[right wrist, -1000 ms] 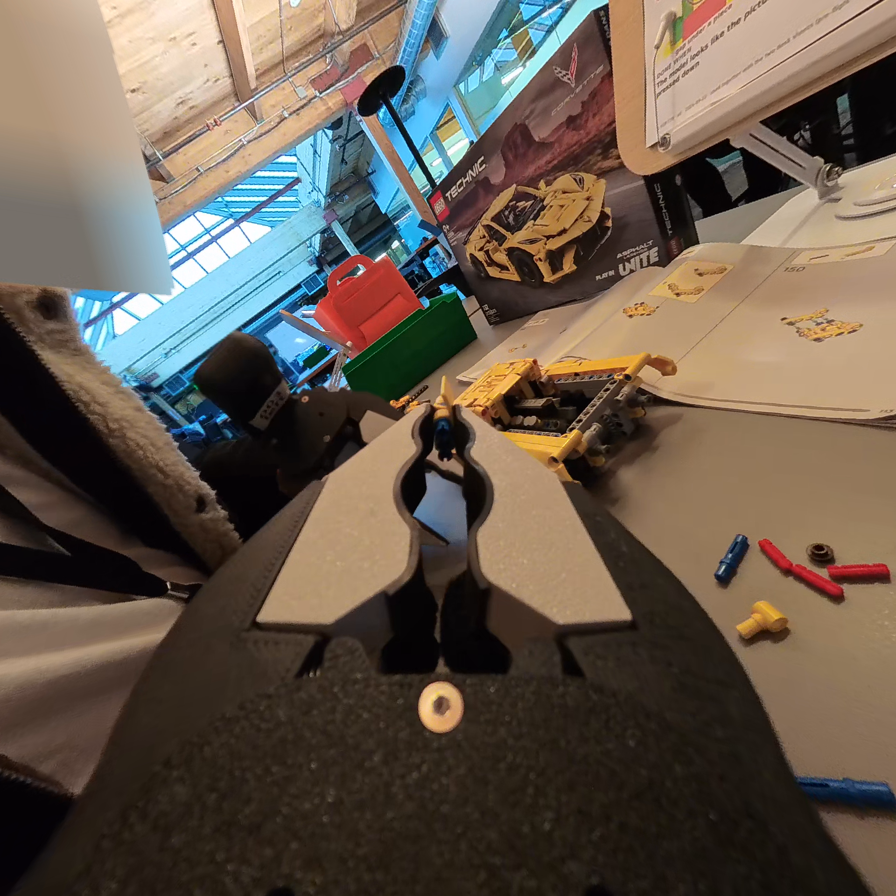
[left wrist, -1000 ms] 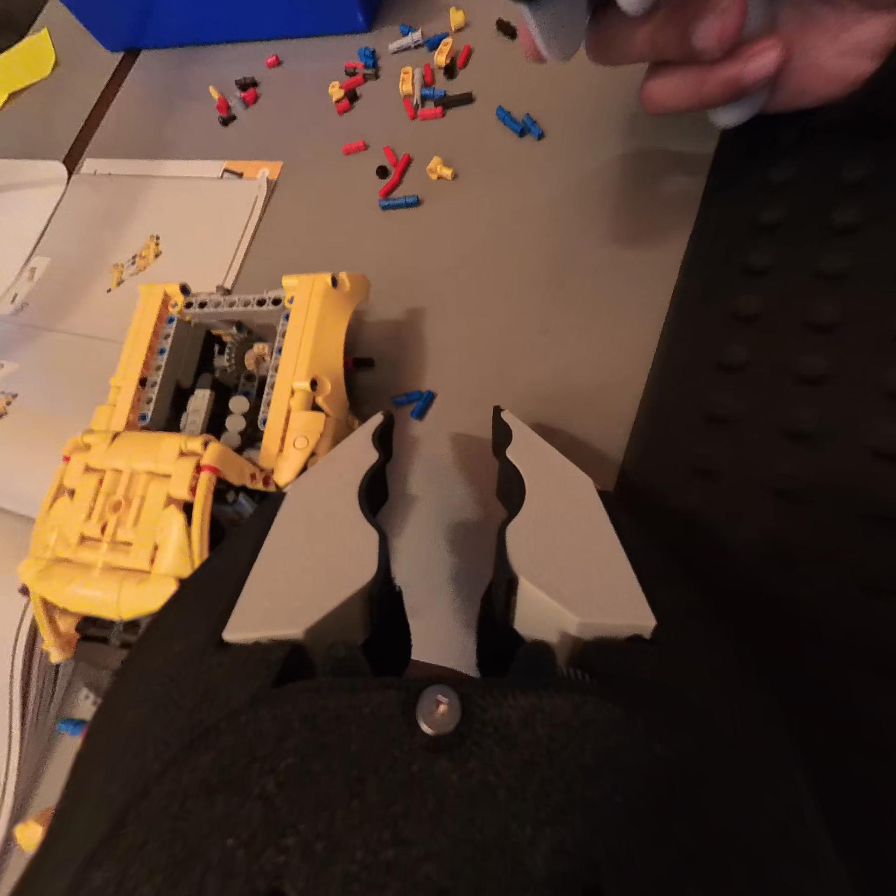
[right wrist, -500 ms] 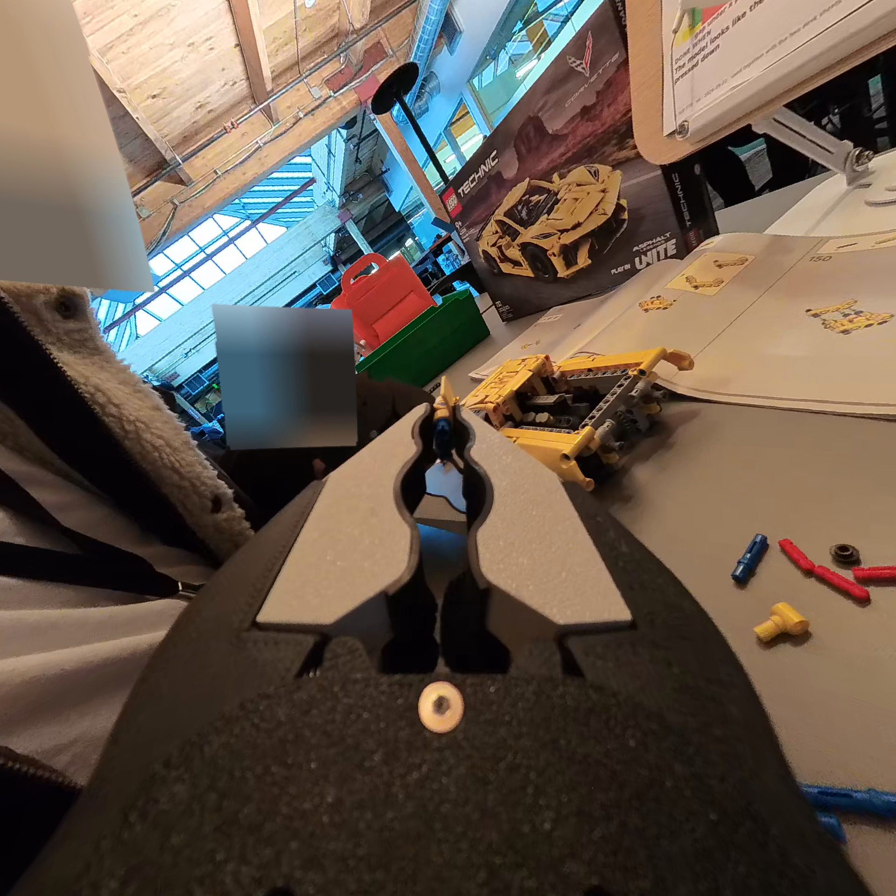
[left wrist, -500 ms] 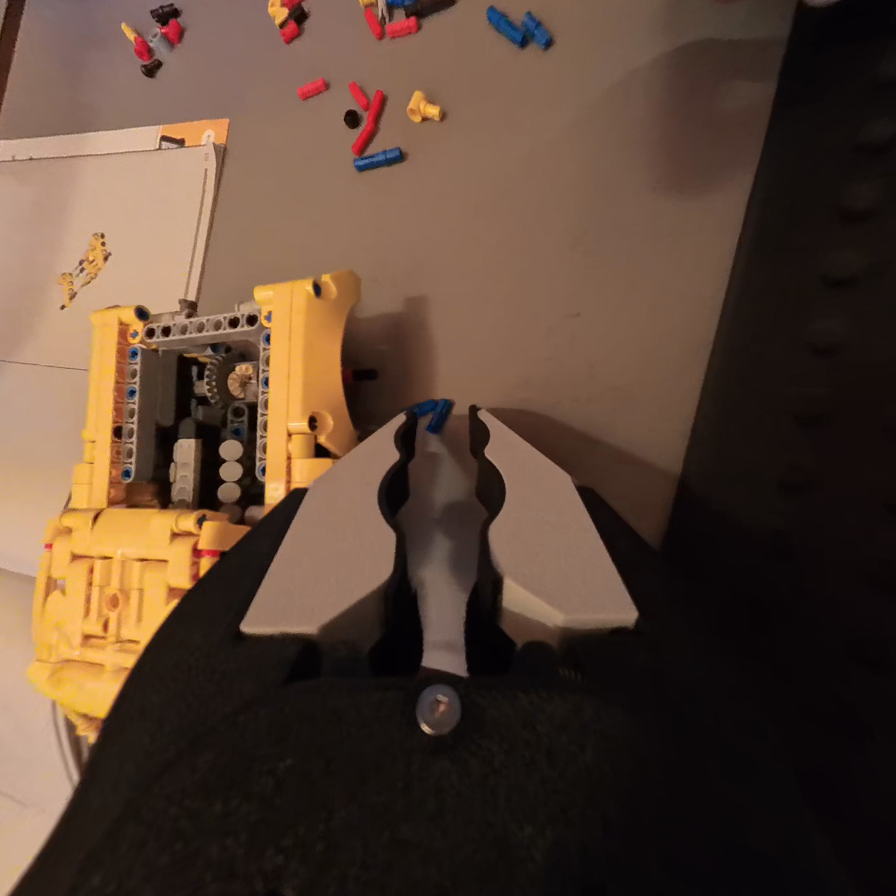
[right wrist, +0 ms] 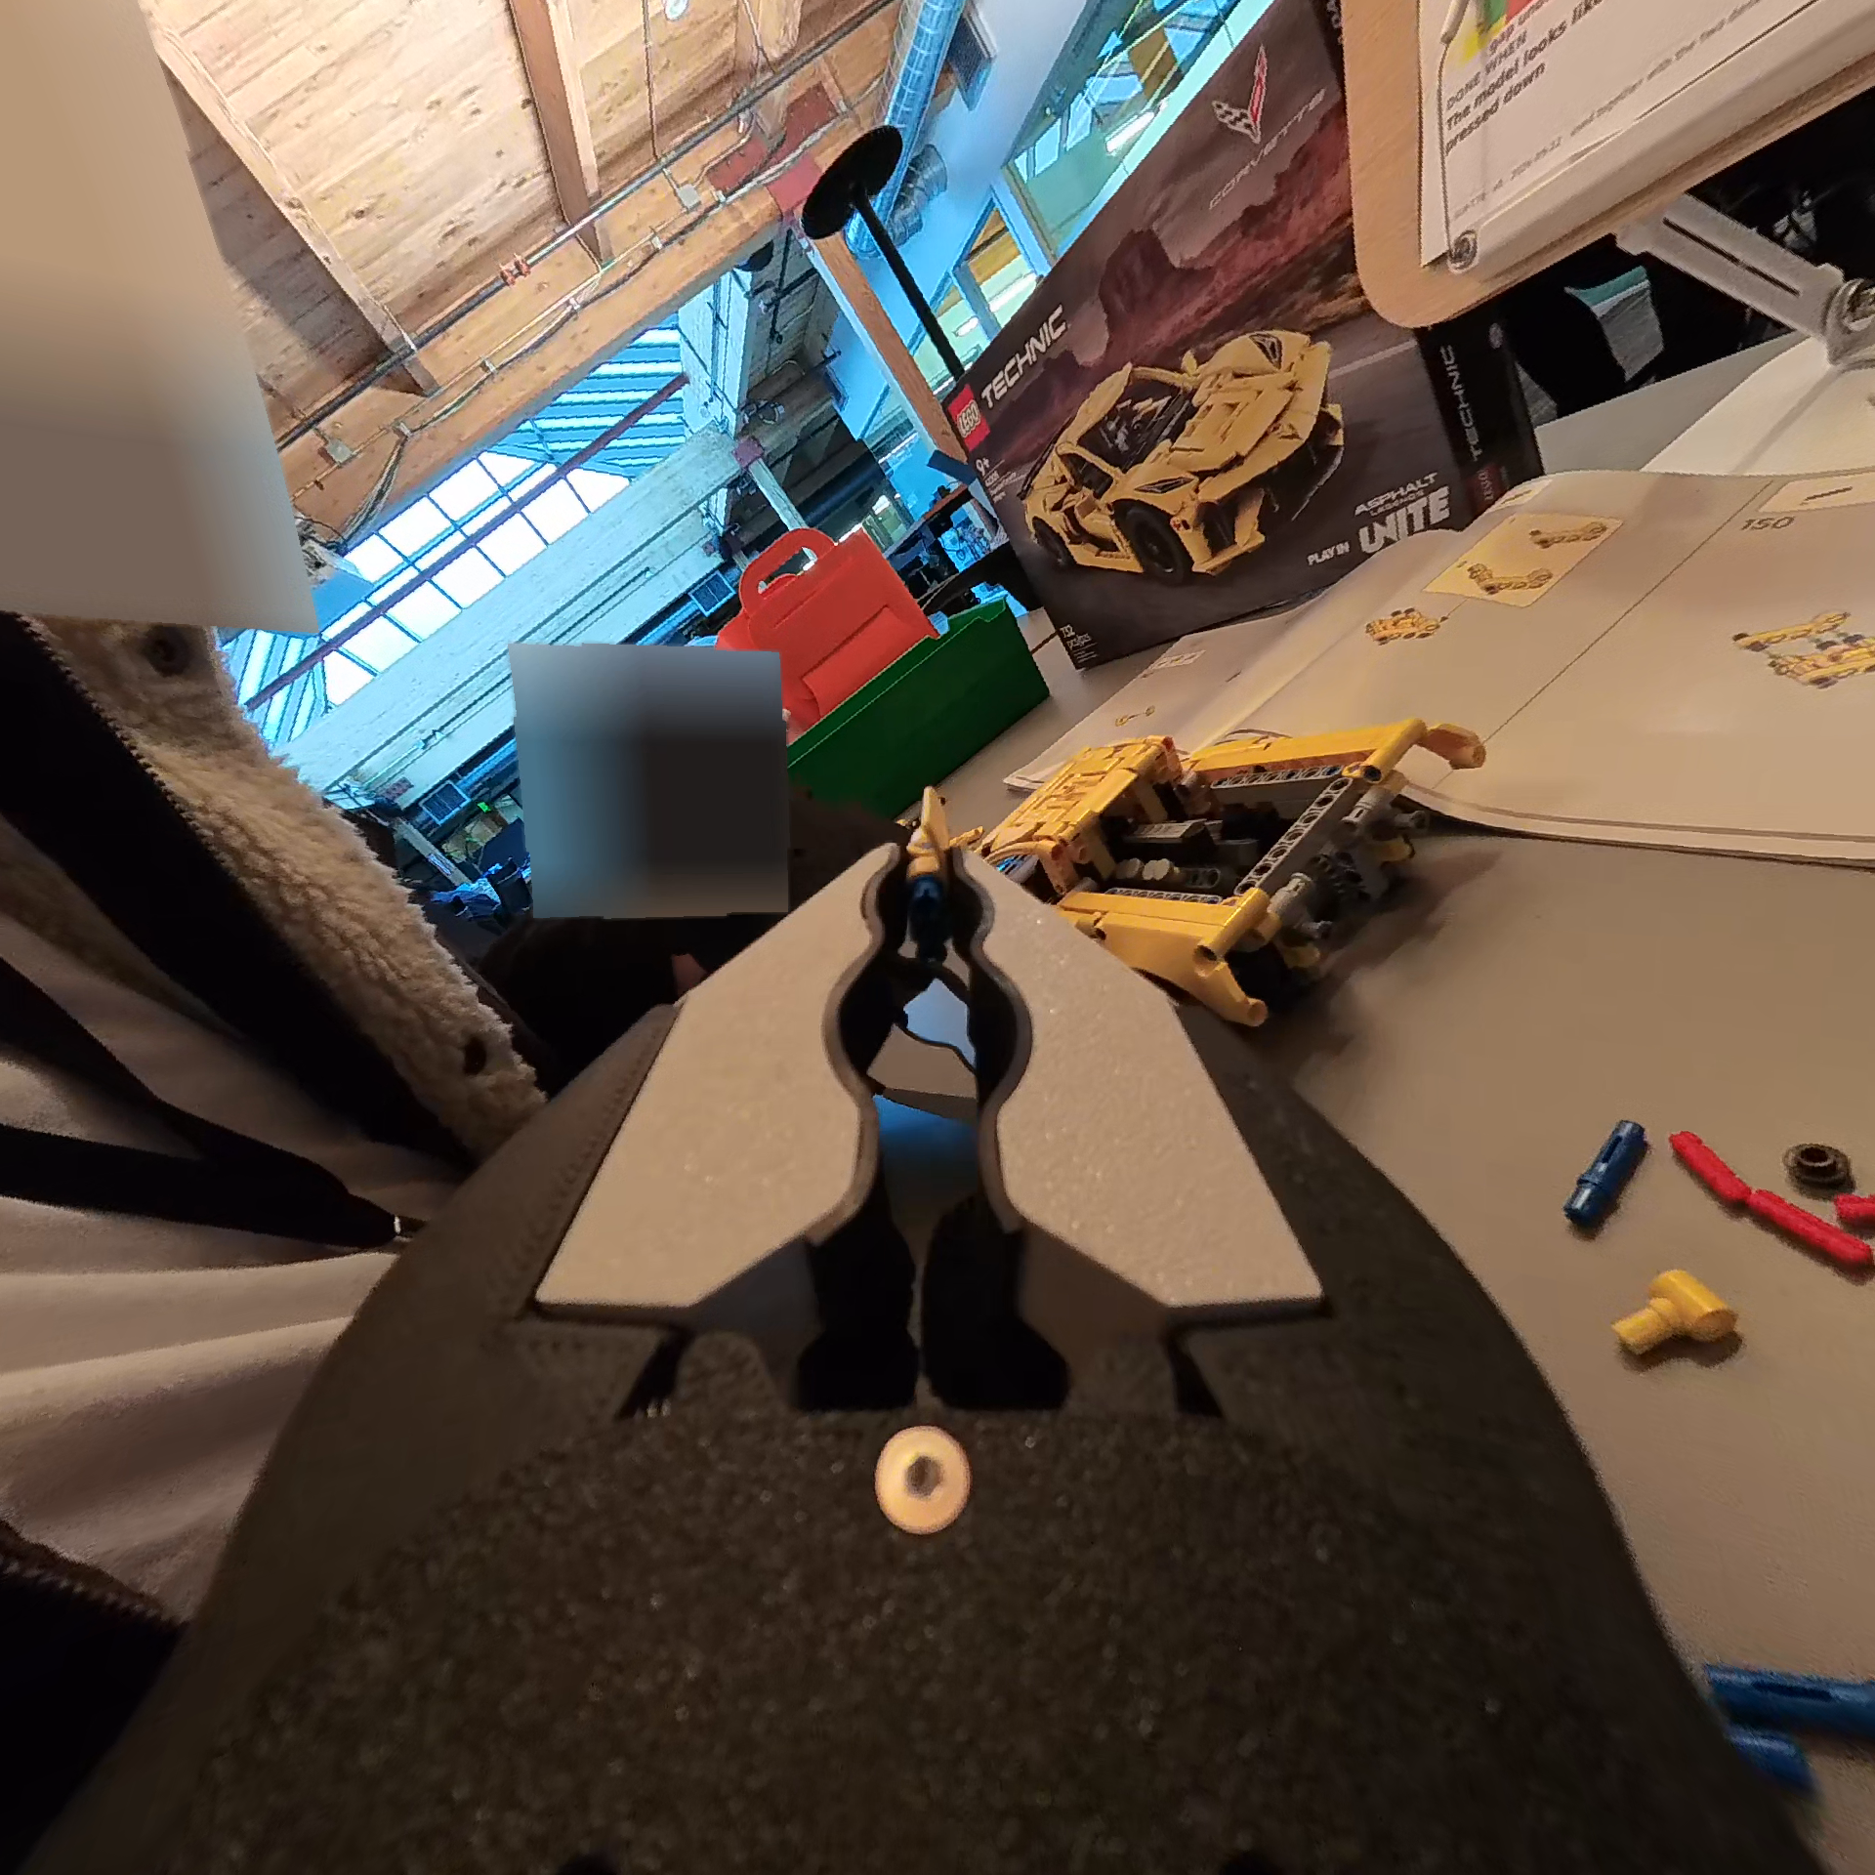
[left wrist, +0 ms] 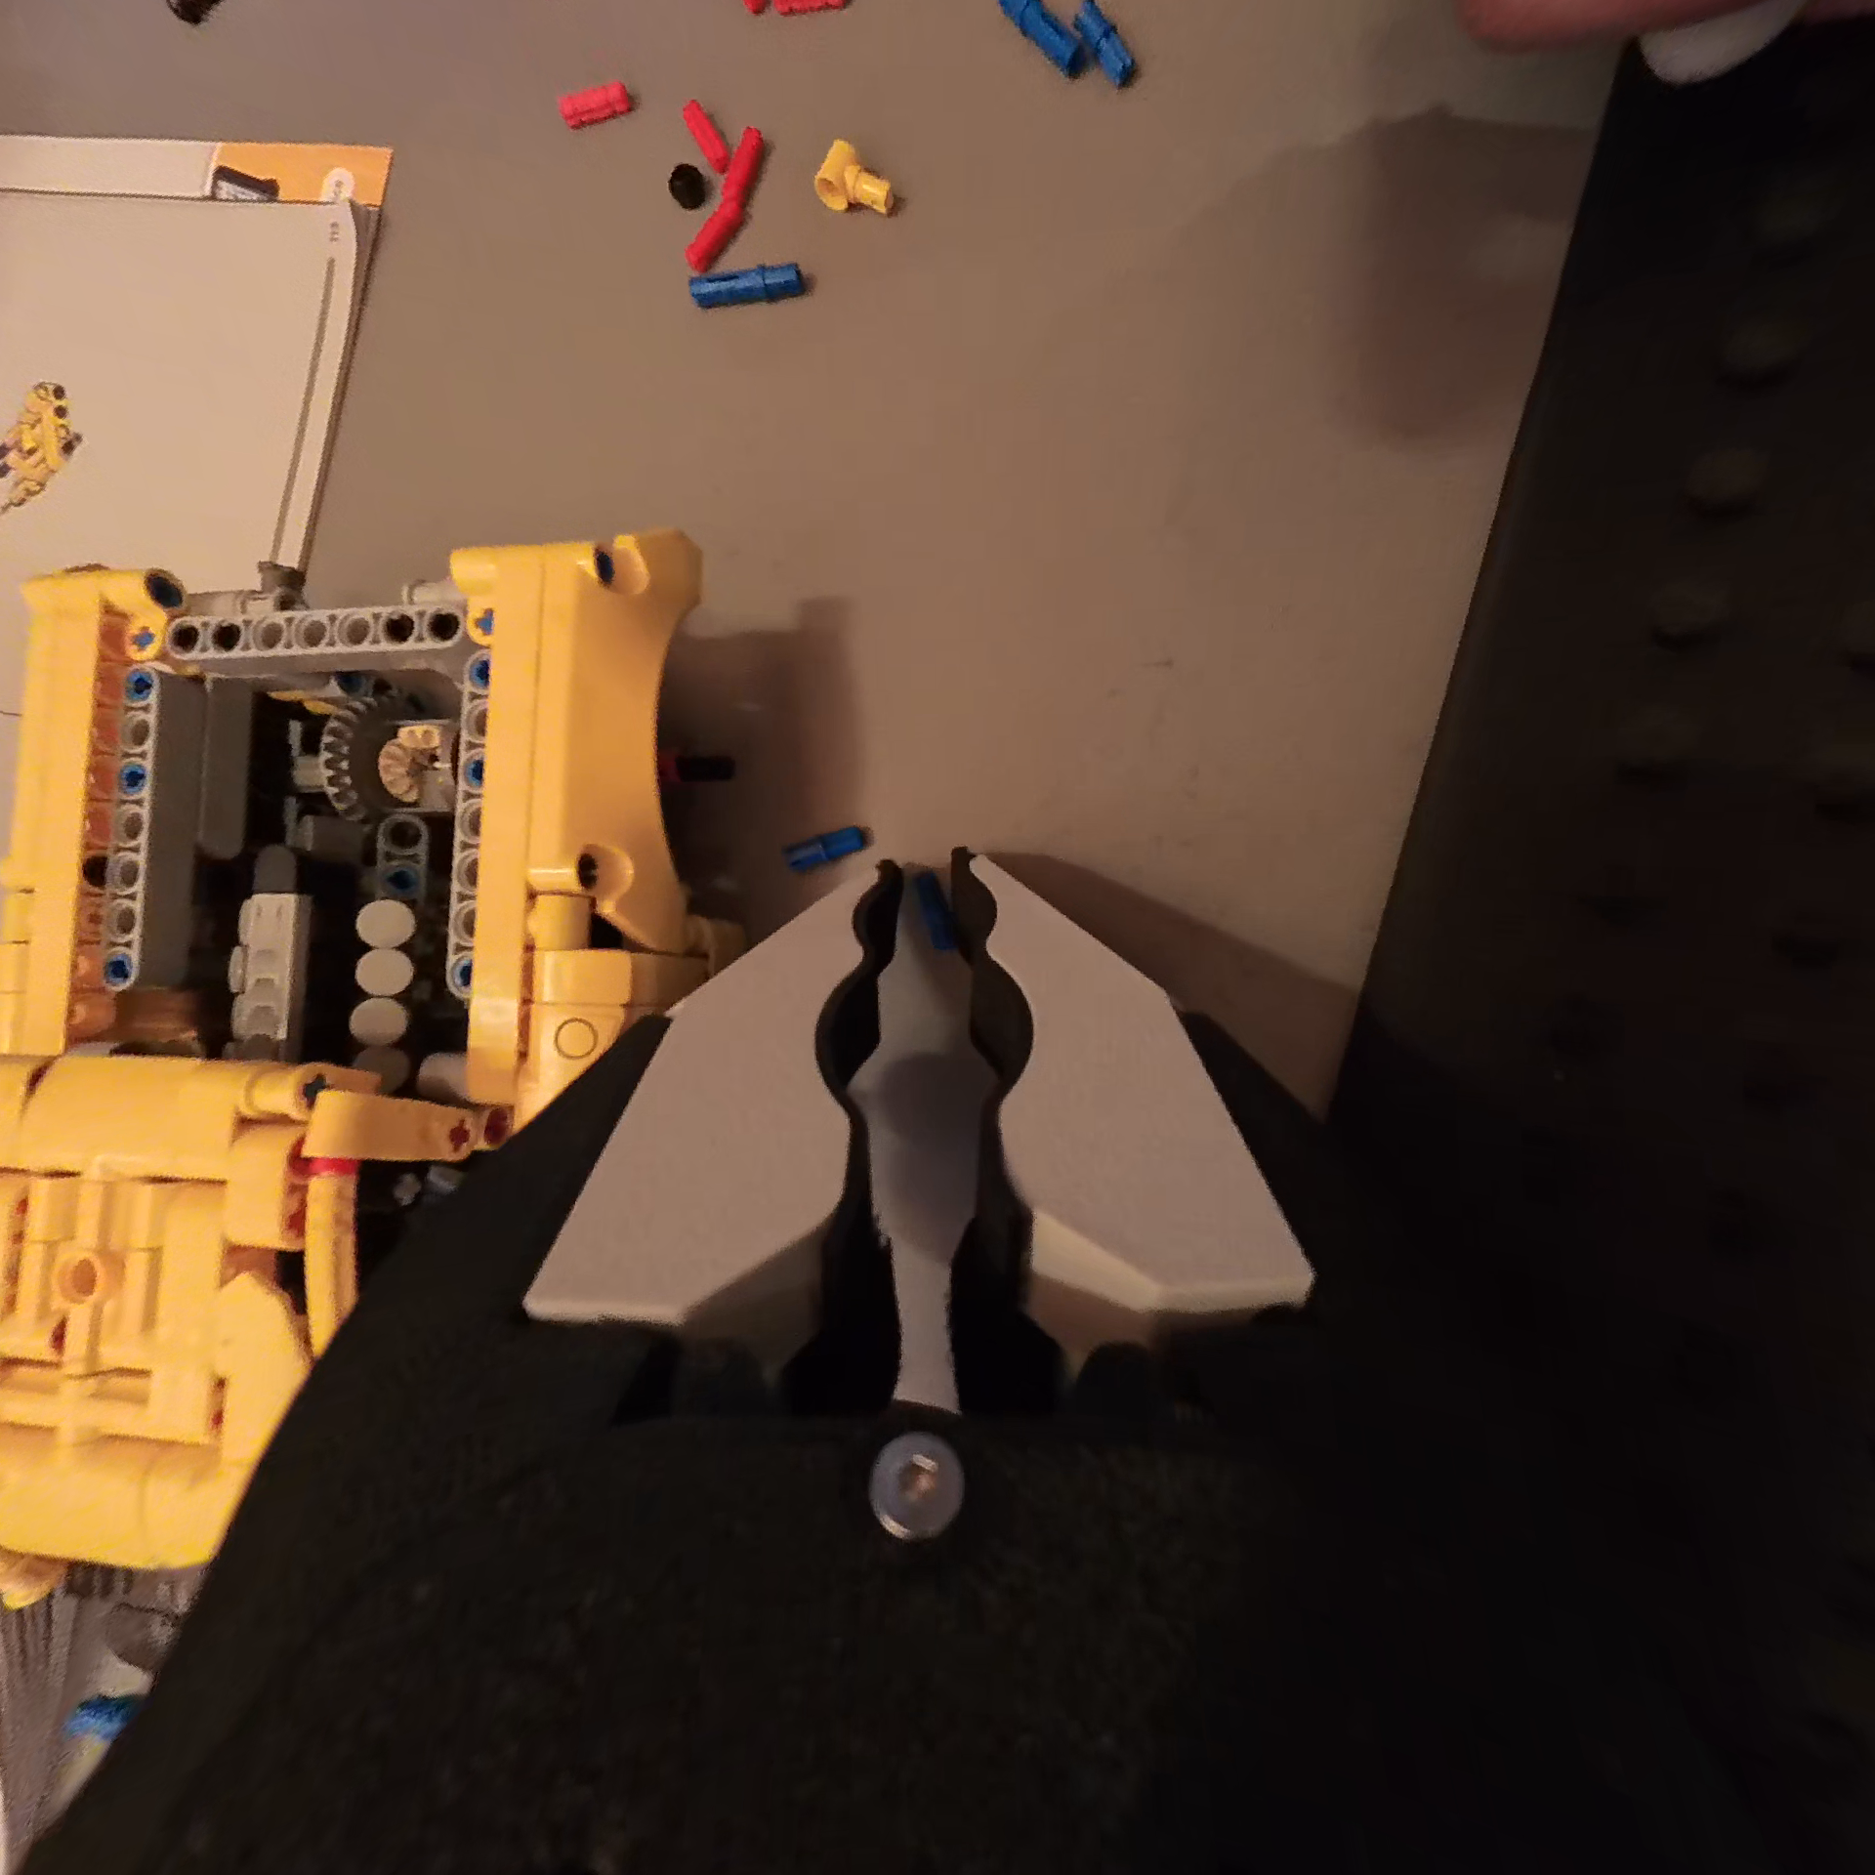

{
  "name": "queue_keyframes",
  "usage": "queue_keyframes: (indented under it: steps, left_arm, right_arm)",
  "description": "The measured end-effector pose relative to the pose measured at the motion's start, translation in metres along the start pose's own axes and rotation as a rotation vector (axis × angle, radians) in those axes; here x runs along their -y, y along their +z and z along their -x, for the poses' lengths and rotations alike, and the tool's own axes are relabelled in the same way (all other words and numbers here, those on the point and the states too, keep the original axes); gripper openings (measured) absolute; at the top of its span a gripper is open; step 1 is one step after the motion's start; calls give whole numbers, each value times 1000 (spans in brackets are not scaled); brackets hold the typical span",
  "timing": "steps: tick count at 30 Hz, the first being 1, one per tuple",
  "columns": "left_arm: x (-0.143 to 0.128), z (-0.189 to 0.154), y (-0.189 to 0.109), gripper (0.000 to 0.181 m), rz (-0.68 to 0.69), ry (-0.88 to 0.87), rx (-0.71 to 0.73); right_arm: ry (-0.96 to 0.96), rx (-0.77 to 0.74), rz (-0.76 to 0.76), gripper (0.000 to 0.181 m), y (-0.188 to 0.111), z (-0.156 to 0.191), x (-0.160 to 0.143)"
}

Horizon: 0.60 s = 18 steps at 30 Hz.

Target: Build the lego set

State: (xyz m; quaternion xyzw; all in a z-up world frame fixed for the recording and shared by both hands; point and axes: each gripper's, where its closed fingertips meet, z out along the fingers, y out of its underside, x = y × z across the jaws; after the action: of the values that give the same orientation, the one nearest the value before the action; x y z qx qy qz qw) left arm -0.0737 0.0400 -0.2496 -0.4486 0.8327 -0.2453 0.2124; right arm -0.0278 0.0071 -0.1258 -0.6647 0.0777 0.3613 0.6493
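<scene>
Yellow lego car (left wrist: 304, 913) beside left tool (left wrist: 925, 875), blue pin (left wrist: 933, 908) between its fingers.

one yellow car model (left wrist: 304, 913), one set box (right wrist: 1218, 426), one open instruction booklet (right wrist: 1623, 690), two grippers

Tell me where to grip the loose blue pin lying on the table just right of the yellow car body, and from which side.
Grip the blue pin across its middle, fingers closing on its long sides from above. It lies flat and apart from the yellow car body, roughly crosswise in the left wrist view, so its rounded sides are probably free. The left gripper looks closed on another blue pin, so it must likely release first.
</scene>
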Motion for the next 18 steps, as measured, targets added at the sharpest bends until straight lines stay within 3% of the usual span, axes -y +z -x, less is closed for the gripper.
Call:
queue_keyframes:
  steps: [3,8,12,18]
  left_arm:
    - [-2,0,-4,18,-3,-27,5]
    - [-5,1,-5,17,-19,-71,6]
    - [-4,-2,-3,6,-38,-81,-1]
    - [-6,0,-5,12,-31,-63,20]
  right_arm:
    - [-2,-2,2,5,0,0,0]
    - [-2,1,12,5,2,1,-2]
    - [-3,0,16,5,2,1,-3]
    - [-3,2,21,5,2,1,-4]
